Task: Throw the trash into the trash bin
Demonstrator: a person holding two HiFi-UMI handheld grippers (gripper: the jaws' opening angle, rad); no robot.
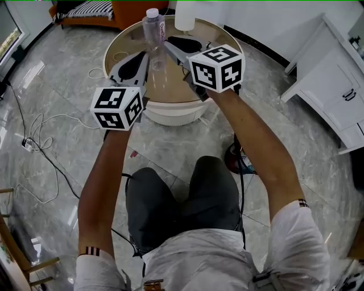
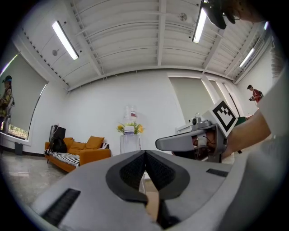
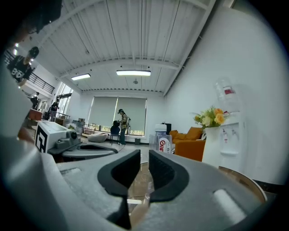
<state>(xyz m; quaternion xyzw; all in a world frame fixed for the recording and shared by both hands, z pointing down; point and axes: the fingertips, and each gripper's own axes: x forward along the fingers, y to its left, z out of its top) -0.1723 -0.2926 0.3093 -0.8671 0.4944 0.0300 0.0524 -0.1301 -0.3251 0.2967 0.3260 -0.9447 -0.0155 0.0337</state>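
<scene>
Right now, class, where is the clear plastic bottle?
In the head view the clear plastic bottle stands upright at top centre on the round table, between the tips of the left gripper and the right gripper.

Count: one clear bottle (image 1: 153,28), one round counter (image 1: 110,51), one orange sofa (image 1: 133,11), one white cabinet (image 1: 335,91). Grippers: two, the left gripper (image 2: 145,155) and the right gripper (image 3: 143,157).

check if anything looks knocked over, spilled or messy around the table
Nothing is spilled or damaged. The clear bottle stands upright on the round table. The only untidy thing is the loose cables sprawling in loops over the floor at the left.
</scene>
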